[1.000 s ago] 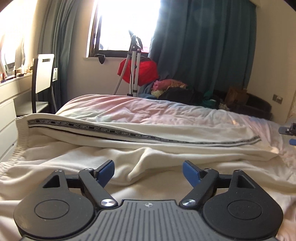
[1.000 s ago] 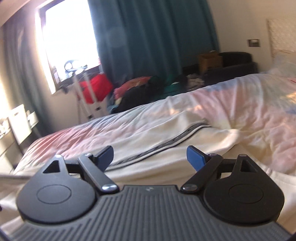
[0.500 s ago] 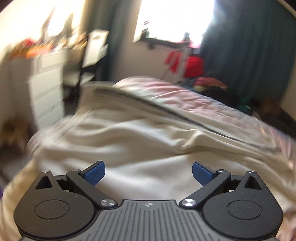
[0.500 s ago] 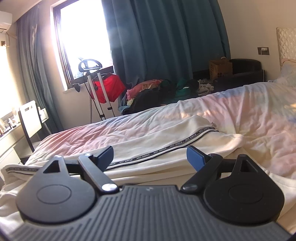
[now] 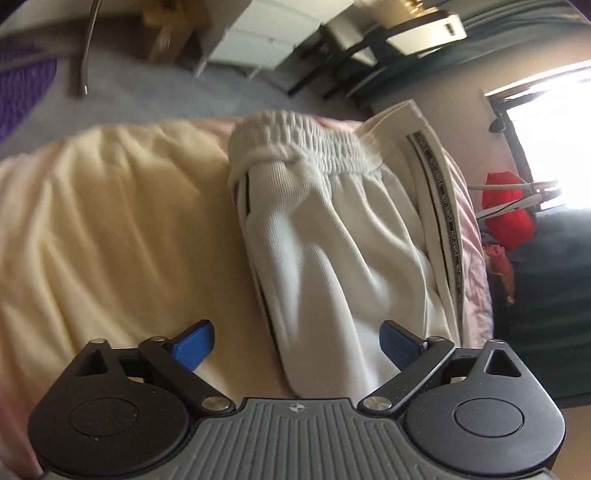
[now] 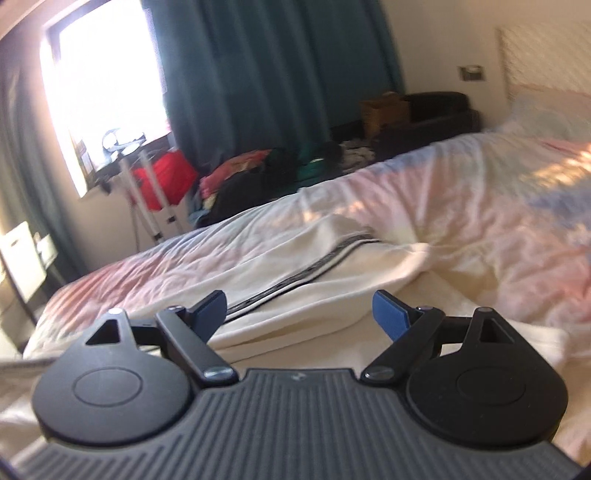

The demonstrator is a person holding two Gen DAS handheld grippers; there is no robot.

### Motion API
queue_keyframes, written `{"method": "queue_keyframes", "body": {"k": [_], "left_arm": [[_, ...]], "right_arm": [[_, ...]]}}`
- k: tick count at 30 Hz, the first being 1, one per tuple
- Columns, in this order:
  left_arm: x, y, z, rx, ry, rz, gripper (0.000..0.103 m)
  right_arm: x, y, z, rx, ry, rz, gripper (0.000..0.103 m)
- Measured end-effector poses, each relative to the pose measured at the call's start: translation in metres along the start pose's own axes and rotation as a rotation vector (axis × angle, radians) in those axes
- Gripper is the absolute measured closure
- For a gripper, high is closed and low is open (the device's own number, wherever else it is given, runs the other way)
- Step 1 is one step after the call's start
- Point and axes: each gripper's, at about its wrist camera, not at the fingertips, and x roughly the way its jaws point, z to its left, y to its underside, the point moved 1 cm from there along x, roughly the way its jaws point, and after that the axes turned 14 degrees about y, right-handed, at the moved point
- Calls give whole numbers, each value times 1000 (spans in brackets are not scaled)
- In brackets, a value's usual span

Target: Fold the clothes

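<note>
I'm in a bedroom at home — a bed (image 6: 461,206) with a rumpled pink duvet fills my view, teal curtains (image 6: 266,85) hang at twelve o'clock beside a sunlit window (image 6: 107,96), and clothes (image 6: 258,173) lie heaped on the floor — white drawers (image 5: 266,33) too.

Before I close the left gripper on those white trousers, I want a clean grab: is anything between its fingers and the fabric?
Nothing visible. The left gripper is open, and the white trousers lie directly ahead between its fingers on the cream blanket, elastic waistband at the far end.
</note>
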Motion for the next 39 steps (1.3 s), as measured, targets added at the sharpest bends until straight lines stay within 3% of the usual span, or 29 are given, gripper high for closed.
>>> {"method": "queue_keyframes", "body": {"k": [3, 12, 14, 19, 20, 21, 23, 24, 25, 26, 32, 35, 39], "left_arm": [[4, -6, 0, 13, -1, -7, 10], [7, -9, 17, -9, 127, -24, 45], [5, -10, 22, -14, 142, -26, 62], [-2, -9, 21, 31, 157, -42, 78], [-2, -8, 19, 40, 164, -53, 80], [-3, -8, 17, 53, 173, -63, 80], [-7, -6, 9, 94, 203, -89, 83], [-9, -5, 5, 115, 219, -103, 83], [-11, -4, 1, 136, 234, -116, 84], [-14, -2, -3, 162, 253, -130, 84], [-25, 4, -22, 273, 295, -169, 86], [-13, -1, -29, 246, 334, -186, 87], [-37, 5, -29, 232, 471, -200, 88]], "right_arm": [[4, 4, -37, 142, 93, 31, 16], [14, 19, -146, 565, 367, 132, 15], [20, 31, -157, 653, 363, 191, 14], [45, 54, -165, 760, 367, 332, 17], [50, 58, -166, 776, 375, 350, 25], [54, 61, -166, 787, 378, 357, 25], [60, 62, -165, 810, 358, 331, 26], [63, 61, -164, 819, 348, 313, 39], [66, 58, -163, 813, 347, 298, 74], [67, 54, -159, 786, 366, 281, 93], [37, 24, -113, 618, 333, 19, 96], [30, 19, -107, 609, 305, -25, 96], [20, 16, -128, 690, 295, -46, 96]]}}
